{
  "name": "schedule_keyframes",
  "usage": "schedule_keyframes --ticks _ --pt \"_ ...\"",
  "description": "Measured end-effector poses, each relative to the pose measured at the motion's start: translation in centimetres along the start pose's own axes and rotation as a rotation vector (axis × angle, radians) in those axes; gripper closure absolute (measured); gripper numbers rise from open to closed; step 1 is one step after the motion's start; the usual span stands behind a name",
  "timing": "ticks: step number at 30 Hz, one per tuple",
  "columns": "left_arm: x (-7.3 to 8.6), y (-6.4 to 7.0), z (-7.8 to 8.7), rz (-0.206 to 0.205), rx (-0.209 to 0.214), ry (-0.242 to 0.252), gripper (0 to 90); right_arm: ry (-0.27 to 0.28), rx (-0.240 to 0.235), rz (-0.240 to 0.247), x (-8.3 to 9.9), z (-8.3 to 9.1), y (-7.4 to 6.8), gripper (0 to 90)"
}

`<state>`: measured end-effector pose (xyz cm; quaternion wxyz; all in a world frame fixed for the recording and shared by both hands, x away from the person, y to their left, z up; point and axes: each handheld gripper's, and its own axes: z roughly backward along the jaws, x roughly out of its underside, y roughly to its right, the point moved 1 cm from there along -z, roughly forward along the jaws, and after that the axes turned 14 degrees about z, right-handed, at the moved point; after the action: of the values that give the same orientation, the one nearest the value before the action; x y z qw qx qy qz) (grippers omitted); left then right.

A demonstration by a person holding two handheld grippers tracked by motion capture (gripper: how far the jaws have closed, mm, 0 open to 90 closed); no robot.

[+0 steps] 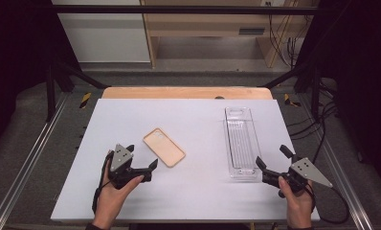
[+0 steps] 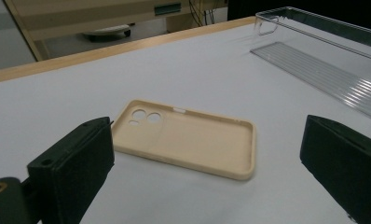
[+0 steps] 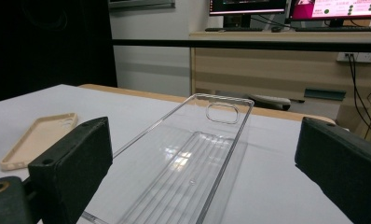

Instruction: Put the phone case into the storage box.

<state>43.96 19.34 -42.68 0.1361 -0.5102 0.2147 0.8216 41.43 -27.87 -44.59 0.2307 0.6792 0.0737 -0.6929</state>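
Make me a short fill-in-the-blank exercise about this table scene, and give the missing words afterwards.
1. The beige phone case lies with its hollow side facing ____.
2. The left gripper has its jaws ____ and points at the phone case.
3. The long tray in front of the right gripper is made of clear ____.

Missing words: up; open; plastic

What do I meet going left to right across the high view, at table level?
Left gripper, jaws open → beige phone case, lying flat with its inside up → clear plastic tray, lying lengthwise front to back → right gripper, jaws open, by the tray's near end.
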Motion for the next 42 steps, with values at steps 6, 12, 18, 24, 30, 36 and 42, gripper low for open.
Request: schedule_keyframes --ticks 6,12,18,24,30,36,42 --pt "-0.9 0.6 -2.0 -0.047 -0.020 -0.028 3.0 0.015 0.002 -0.038 0.0 0.0 0.2 3.9" --pt "-0.5 0.8 -3.3 -0.083 -0.031 -0.079 3.0 -0.004 0.006 0.003 0.0 -0.1 -0.1 3.9" --pt "-0.3 0.7 -4.4 -0.080 -0.026 -0.115 3.0 -0.014 0.000 0.031 0.0 -0.3 -0.5 3.8" --pt "-0.3 0.8 -5.5 -0.058 -0.015 -0.145 4.6 -0.027 -0.006 0.047 0.0 -0.4 -0.8 4.0" --pt "-0.2 1.3 -6.4 -0.067 -0.007 -0.169 10.5 -0.032 -0.007 0.053 0.1 -0.5 -0.8 3.9" --pt "0.1 2.1 -7.4 -0.124 -0.001 -0.199 28.2 -0.036 -0.006 0.056 0.1 -0.4 -0.7 3.9" --pt "0.5 2.4 -7.9 -0.163 -0.021 -0.219 50.8 -0.041 -0.004 0.062 0.2 -0.4 -0.7 4.1"
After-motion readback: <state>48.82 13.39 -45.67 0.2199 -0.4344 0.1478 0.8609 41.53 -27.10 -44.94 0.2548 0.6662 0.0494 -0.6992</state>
